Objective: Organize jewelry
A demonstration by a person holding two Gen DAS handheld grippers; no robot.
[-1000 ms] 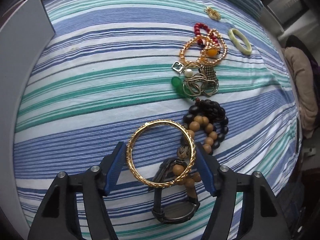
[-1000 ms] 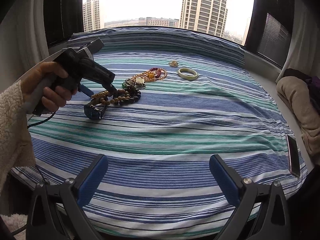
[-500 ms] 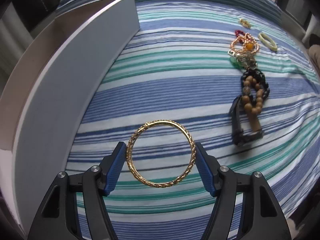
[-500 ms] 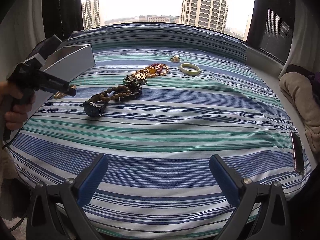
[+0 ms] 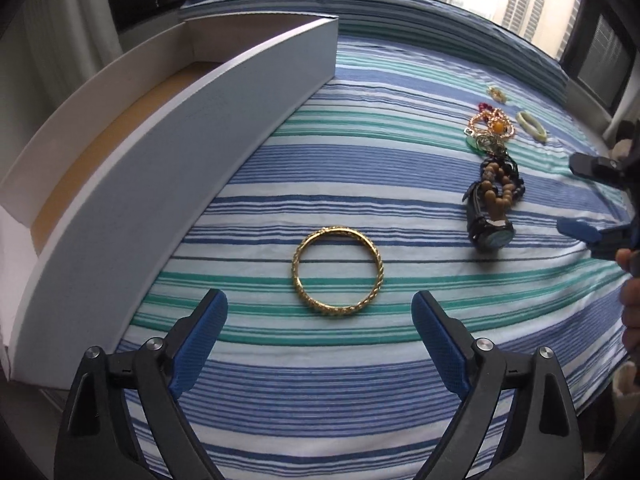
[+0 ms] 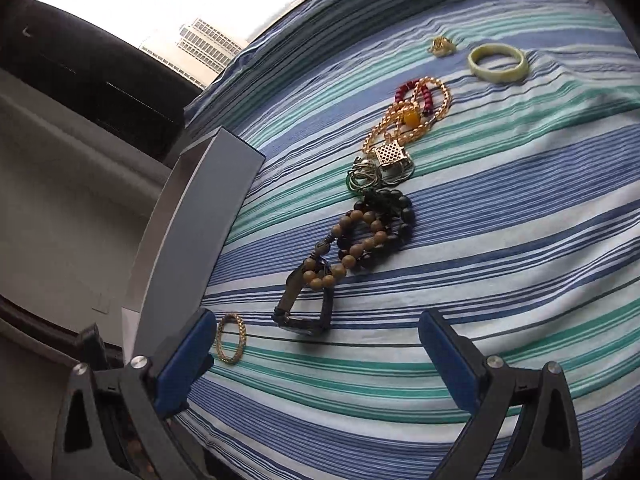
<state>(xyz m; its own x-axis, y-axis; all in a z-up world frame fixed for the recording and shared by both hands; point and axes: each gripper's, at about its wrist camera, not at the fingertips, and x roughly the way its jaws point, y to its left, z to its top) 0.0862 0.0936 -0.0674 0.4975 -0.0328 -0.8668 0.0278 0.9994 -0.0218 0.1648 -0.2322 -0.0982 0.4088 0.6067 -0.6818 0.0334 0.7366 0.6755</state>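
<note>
the left gripper point(image 5: 319, 320) has let go, jaws opening wide; the gold bangle point(image 5: 338, 272) it carried now lies flat on the striped bedspread point(image 5: 360, 184), just beside the white box point(image 5: 168, 152), not inside; the right gripper point(image 6: 316, 346) hangs released near the watch point(image 6: 304, 312); open cloth all round.
</note>
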